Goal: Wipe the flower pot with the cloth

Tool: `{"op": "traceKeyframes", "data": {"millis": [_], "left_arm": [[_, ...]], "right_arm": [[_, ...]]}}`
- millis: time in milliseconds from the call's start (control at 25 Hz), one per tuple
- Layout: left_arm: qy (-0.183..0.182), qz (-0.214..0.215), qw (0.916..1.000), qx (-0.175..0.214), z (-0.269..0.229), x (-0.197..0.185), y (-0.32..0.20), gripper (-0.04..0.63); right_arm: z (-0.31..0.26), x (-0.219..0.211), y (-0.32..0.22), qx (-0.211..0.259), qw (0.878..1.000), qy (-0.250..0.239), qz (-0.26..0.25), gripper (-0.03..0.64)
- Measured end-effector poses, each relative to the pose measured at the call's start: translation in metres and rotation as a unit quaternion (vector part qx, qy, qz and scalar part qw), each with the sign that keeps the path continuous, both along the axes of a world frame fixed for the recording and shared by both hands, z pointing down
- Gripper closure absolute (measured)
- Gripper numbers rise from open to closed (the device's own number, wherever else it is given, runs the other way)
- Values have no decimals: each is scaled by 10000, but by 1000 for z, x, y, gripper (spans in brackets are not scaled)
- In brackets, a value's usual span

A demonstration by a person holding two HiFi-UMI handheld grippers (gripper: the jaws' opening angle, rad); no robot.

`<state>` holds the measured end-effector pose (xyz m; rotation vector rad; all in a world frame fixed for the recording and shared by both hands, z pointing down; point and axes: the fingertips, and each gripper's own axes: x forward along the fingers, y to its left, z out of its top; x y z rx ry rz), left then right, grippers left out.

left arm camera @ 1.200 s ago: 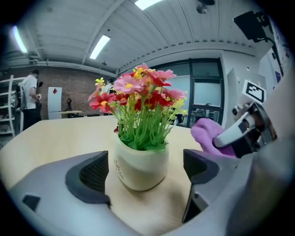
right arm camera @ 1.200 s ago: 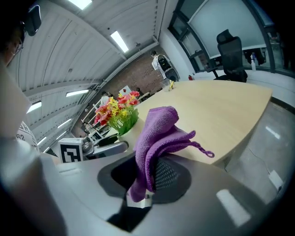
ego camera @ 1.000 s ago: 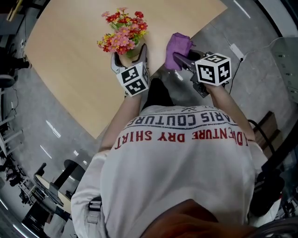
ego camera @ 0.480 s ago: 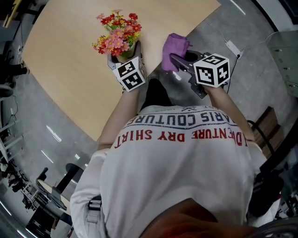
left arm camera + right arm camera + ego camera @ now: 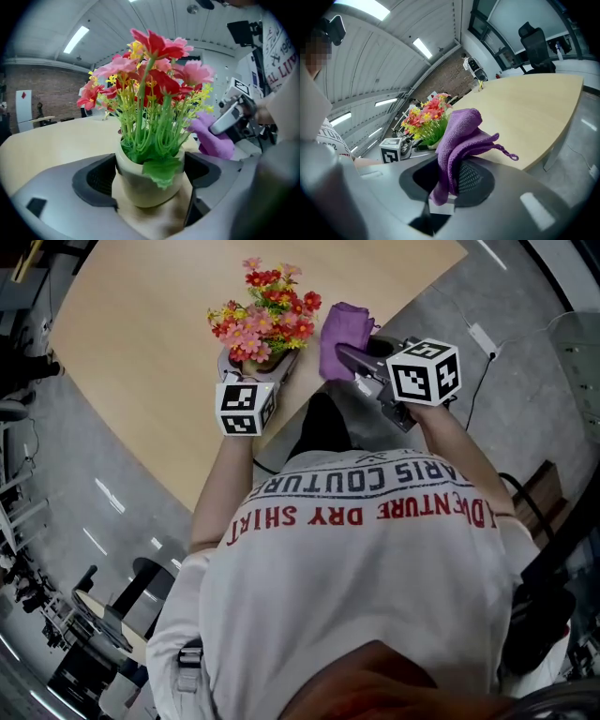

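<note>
Pot of cream ceramic [image 5: 145,185] with red, pink and yellow flowers [image 5: 150,79] sits at the pale wooden table's [image 5: 141,352] near edge, clamped in my left gripper [image 5: 253,371], whose jaws have just been closing. My right gripper [image 5: 449,180] pinches a folded purple cloth [image 5: 461,136] beside the blooms.

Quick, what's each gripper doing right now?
Left gripper: jaws have just been closing, gripping the flower pot.
Right gripper: closed on the purple cloth.
</note>
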<state>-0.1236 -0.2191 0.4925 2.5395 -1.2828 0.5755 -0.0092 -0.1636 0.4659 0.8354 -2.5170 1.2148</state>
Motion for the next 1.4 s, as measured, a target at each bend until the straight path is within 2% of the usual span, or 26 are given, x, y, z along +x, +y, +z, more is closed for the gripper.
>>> {"op": "traceKeyframes", "data": {"millis": [160, 360, 600, 1000, 1120, 1280, 1400], "left_arm": [[8, 544, 9985, -49, -1, 0, 4, 132], [59, 768, 9970, -18, -2, -7, 2, 132], [65, 806, 9967, 2, -2, -5, 4, 132], [91, 835, 9965, -9, -5, -9, 4, 132], [104, 840, 9964, -6, -3, -8, 2, 132], [105, 847, 9964, 0, -6, -9, 3, 132], [86, 907, 9958, -4, -4, -10, 4, 132]], "right_arm": [[6, -19, -7, -77, 9998, -123, -153, 569], [6, -40, -25, -153, 9995, -171, -223, 569], [9, -48, -36, -203, 9993, -153, -285, 569], [24, -63, -47, -337, 9980, 221, -485, 569], [36, -60, -52, -433, 9963, 548, -497, 569], [53, -58, -53, -500, 9869, 1373, -685, 571], [58, -58, -52, -585, 9825, 1571, -813, 571]]}}
